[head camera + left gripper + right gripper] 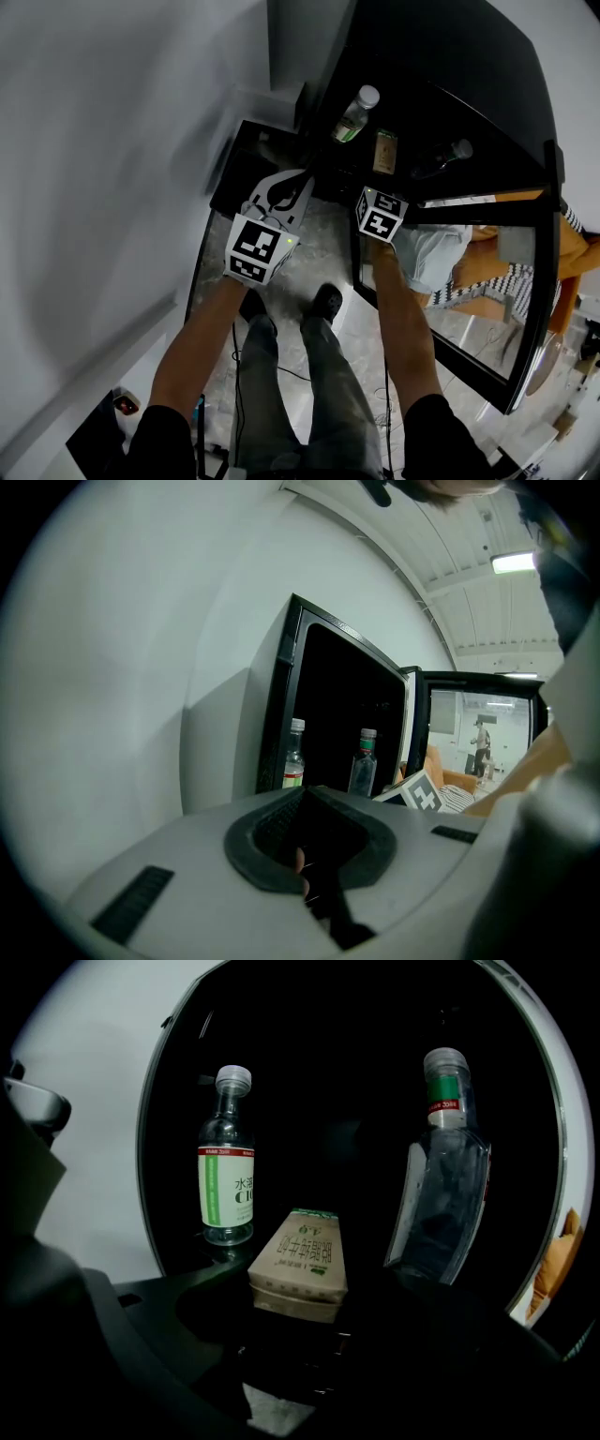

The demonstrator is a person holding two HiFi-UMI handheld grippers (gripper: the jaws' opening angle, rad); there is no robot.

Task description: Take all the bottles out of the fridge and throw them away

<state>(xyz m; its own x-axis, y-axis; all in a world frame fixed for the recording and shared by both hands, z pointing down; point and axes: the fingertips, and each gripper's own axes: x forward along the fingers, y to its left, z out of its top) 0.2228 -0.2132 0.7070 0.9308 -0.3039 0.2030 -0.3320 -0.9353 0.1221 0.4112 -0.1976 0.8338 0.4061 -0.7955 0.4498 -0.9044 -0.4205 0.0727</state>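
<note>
A brown carton (300, 1265) with green print sat in the dark. An orange sofa (435, 765) stood in the background. A ceiling lamp (513, 562) was lit.

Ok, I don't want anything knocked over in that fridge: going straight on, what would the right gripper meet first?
Probably the brown carton, dead ahead of the right gripper; the green-label bottle stands left of it, the clear bottle right of it. Depth is unclear.
</note>
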